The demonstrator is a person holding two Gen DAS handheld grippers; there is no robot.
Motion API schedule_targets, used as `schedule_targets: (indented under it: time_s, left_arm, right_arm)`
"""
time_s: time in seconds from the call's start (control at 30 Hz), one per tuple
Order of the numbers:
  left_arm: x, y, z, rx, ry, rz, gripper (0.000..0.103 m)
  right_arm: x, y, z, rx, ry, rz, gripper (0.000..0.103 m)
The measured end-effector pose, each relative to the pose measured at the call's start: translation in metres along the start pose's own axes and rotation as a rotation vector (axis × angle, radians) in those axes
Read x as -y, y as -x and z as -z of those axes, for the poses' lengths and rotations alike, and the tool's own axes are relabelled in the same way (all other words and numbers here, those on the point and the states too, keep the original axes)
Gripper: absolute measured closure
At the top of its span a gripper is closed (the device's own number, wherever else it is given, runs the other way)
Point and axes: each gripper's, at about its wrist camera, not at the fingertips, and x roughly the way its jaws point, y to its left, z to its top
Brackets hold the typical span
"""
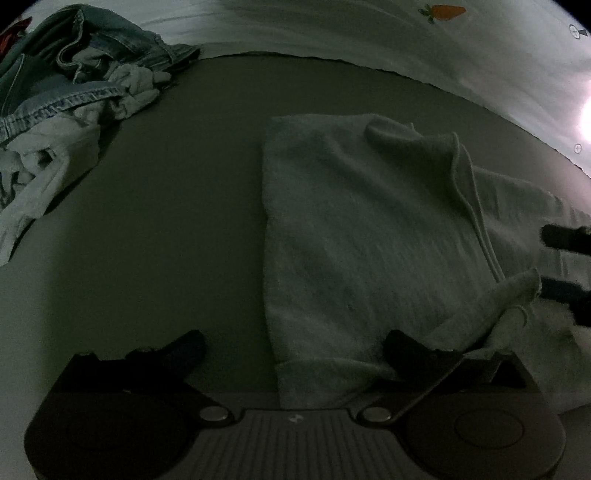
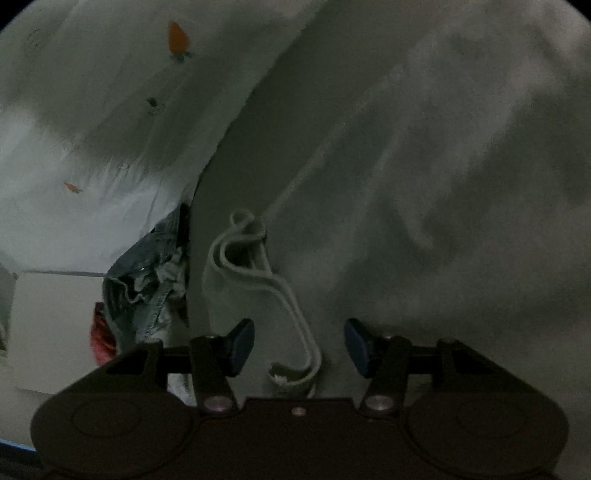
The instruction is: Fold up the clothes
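One grey garment (image 1: 351, 229), one clothes pile (image 1: 66, 92)

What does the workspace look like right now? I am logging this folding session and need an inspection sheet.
Surface: dark plain sheet, dimly lit.
Job's things: pale grey garment lying partly folded, one corner turned up near its right edge.
Clutter: heap of denim and light clothes at the far left, apart from the garment.
Grippers: left hand-held gripper open wide over the garment's near edge, gripping nothing; right hand-held gripper open, a hemmed fold of cloth between its pads but not pinched.
Cables: nothing seen.
Surroundings: white fabric with carrot print behind the sheet; too dark for more.
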Motion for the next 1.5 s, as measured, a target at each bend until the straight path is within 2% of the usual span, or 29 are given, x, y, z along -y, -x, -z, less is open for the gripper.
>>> schedule_targets:
  time_s: [0.07,0.13,0.27,0.33,0.43,0.53,0.63,0.73,0.83,0.87,0.9,0.93,0.97,1.1,1.2,1.27,1.37,1.5]
  left_arm:
    - [0.001,-0.001,0.0,0.004,0.001,-0.003,0.0]
    - [0.002,-0.001,0.0,0.006,0.005,-0.007,0.0]
    - [0.004,-0.002,0.0,-0.003,0.019,-0.018,0.0]
    - [0.004,-0.002,-0.001,-0.01,0.025,-0.023,0.0]
    - [0.004,-0.003,0.0,-0.013,0.033,-0.028,0.0]
    - [0.005,-0.002,-0.001,-0.02,0.036,-0.03,0.0]
    - [0.006,-0.002,-0.003,-0.034,0.041,-0.032,0.0]
    - [0.005,-0.003,-0.006,-0.05,0.046,-0.034,0.0]
    - [0.003,-0.004,-0.008,-0.061,0.051,-0.036,0.0]
    - [0.003,-0.004,-0.008,-0.064,0.052,-0.036,0.0]
    - [0.002,-0.004,-0.008,-0.066,0.052,-0.037,0.0]
    - [0.002,-0.004,-0.008,-0.068,0.052,-0.036,0.0]
    - [0.002,-0.004,-0.008,-0.07,0.051,-0.036,0.0]
    - [-0.001,-0.004,-0.008,-0.08,0.048,-0.033,0.0]
    - [-0.001,-0.003,-0.006,-0.069,0.047,-0.033,0.0]
    - [-0.001,-0.003,-0.004,-0.062,0.044,-0.031,0.0]
    - [-0.002,-0.002,-0.001,-0.052,0.043,-0.03,0.0]
    - [-0.002,0.0,0.003,-0.028,0.041,-0.031,0.0]
  right_arm:
    - [0.005,0.034,-0.002,0.113,0.051,0.058,0.047]
    - [0.025,0.071,-0.007,0.235,0.034,0.121,0.047]
    - [0.089,0.157,-0.007,0.484,-0.172,0.196,0.046]
    - [0.125,0.201,0.004,0.626,-0.312,0.21,0.046]
    - [0.159,0.253,0.021,0.816,-0.433,0.263,0.046]
    - [0.175,0.285,0.025,0.912,-0.47,0.387,0.042]
    - [0.187,0.297,0.015,0.91,-0.442,0.49,0.038]
    - [0.196,0.298,-0.001,0.885,-0.414,0.526,0.037]
    - [0.196,0.288,-0.022,0.816,-0.338,0.675,0.037]
    - [0.192,0.284,-0.027,0.794,-0.292,0.72,0.047]
    - [0.19,0.278,-0.032,0.751,-0.251,0.776,0.078]
    - [0.188,0.274,-0.038,0.708,-0.222,0.848,0.096]
    - [0.187,0.274,-0.042,0.689,-0.2,0.886,0.099]
    - [0.193,0.301,-0.047,0.704,-0.139,0.937,0.1]
    - [0.213,0.312,-0.05,0.689,-0.19,0.917,0.099]
    - [0.217,0.307,-0.05,0.668,-0.178,0.943,0.097]
    - [0.199,0.298,-0.05,0.619,-0.1,1.037,0.07]
    - [0.163,0.301,-0.035,0.712,-0.093,1.028,0.06]
